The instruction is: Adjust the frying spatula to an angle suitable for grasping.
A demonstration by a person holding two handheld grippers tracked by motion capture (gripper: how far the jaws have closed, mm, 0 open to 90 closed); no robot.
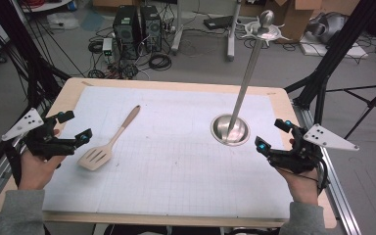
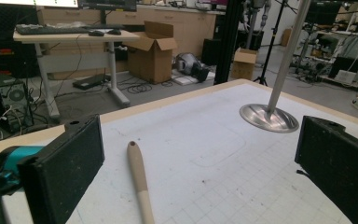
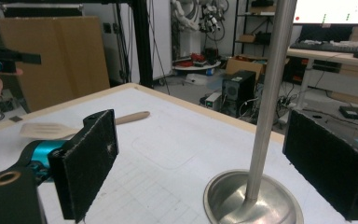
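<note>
- Resting flat on the white gridded mat (image 1: 176,161): wooden spatula (image 1: 108,143), slotted blade toward the near-left, round handle pointing up and away toward the far side.
- Hovering just beside the spatula blade, not touching it: left gripper (image 1: 68,128), jaws standing wide with nothing between them; handle lying between the jaws in the left gripper view (image 2: 140,184).
- Hovering near the stand (image 1: 230,129) on the right side of the mat, apart from it: right gripper (image 1: 272,134), jaws likewise spread wide and empty; pole rising between the jaws in the right gripper view (image 3: 266,100).
- Risking a slip: handle being smooth, rounded and tapered, likely rolling or sliding out of flat black pads (image 2: 67,175) if pinched off-centre.
- Risking a scrape or a missed pickup: spatula lying flat and thin against the mat, leaving little room for a lower jaw to get under it; pushing it along the mat instead of lifting being probable.
- Risking a tip-over: tall, thin polished metal pole on a small round dished base, top-heavy with the hooked ring and ball at the top (image 1: 265,29); knocking by the right gripper or by a swinging spatula likely rocking it.
- Noting textures: pale matte wood; mirror-like steel; rough, speckled black jaw pads; paper-like mat on a light wooden table (image 1: 68,88).
</note>
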